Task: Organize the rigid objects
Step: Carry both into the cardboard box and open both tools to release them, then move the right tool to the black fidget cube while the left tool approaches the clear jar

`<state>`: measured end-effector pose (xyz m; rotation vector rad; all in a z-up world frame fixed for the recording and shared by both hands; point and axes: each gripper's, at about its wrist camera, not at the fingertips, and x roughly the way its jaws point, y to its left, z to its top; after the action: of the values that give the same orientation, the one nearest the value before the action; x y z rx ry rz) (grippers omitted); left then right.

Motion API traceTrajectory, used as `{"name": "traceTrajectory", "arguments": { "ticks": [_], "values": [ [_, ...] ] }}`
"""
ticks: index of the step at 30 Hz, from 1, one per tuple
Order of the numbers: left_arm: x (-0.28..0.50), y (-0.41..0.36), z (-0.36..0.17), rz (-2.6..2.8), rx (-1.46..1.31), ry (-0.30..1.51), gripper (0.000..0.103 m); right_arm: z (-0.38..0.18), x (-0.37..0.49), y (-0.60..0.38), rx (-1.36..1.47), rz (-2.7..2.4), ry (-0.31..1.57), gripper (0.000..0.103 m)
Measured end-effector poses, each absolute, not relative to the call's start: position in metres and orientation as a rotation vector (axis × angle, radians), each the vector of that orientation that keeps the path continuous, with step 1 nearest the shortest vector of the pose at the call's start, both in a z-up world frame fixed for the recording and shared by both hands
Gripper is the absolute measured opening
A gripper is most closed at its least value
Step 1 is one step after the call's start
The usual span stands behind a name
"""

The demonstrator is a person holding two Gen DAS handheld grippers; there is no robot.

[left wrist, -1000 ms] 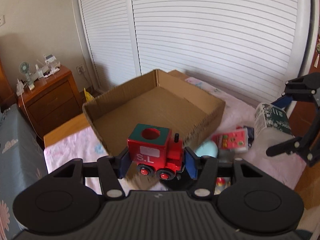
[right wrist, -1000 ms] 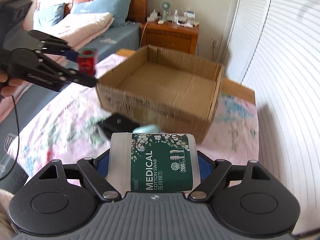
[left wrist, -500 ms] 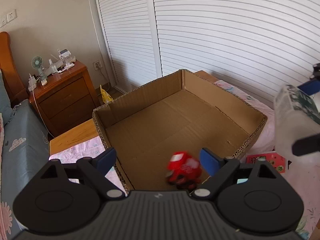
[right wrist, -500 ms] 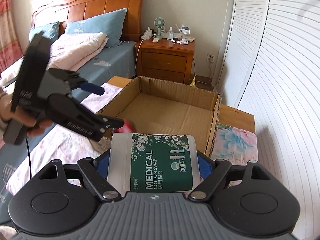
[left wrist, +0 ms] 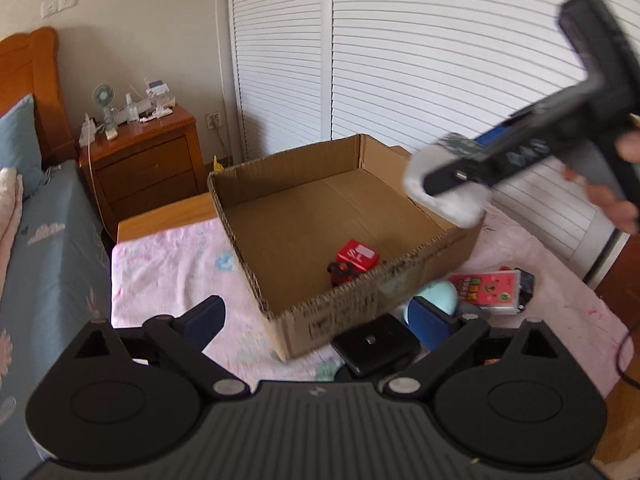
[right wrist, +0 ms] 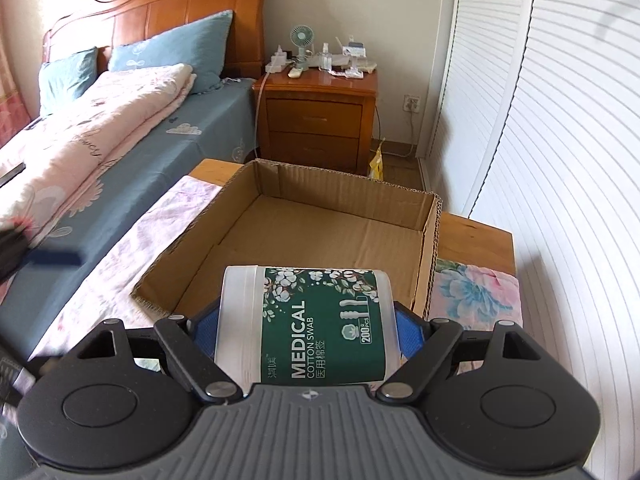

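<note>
A wooden nightstand stands between the bed and the white louvred doors. On its top sit a small green fan, a power strip and some small bottles. Blue pillows lean against the wooden headboard, and a pink quilt lies folded on the blue sheet. A wall socket sits low beside the doors.

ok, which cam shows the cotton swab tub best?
The right wrist view: the cotton swab tub fills the foreground, sharp, label readable, clamped between the right gripper pads. The left wrist view shows the tub only as a blurred white shape, partly hidden by that gripper, above the cardboard box.
</note>
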<state>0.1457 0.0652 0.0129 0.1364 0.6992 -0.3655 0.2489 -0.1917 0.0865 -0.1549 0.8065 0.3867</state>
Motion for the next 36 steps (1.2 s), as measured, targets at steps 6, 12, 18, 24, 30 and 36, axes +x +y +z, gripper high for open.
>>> {"name": "traceTrajectory", "arguments": {
  "ticks": [6,12,18,24,30,36],
  "values": [
    [0.112,0.078,0.013,-0.299,0.07,0.657,0.098,0.076,0.297,-0.186,-0.138,0.326,0.841,0.086],
    [0.099,0.091,0.008,-0.277,0.016,0.659,0.098,0.074,0.324,-0.189,-0.048,0.283,0.813,0.103],
    [0.096,0.093,0.001,-0.265,0.018,0.676,0.098,0.077,0.302,-0.191,-0.069,0.31,0.812,0.103],
    [0.091,0.086,-0.006,-0.273,0.038,0.691,0.098,0.072,0.264,-0.195,-0.128,0.292,0.804,0.103],
    [0.082,0.08,-0.012,-0.28,0.062,0.712,0.098,0.06,0.224,-0.208,-0.124,0.291,0.802,0.103],
    [0.074,0.074,-0.017,-0.296,0.076,0.727,0.098,0.033,0.181,-0.231,-0.1,0.231,0.805,0.103]
  ]
}}
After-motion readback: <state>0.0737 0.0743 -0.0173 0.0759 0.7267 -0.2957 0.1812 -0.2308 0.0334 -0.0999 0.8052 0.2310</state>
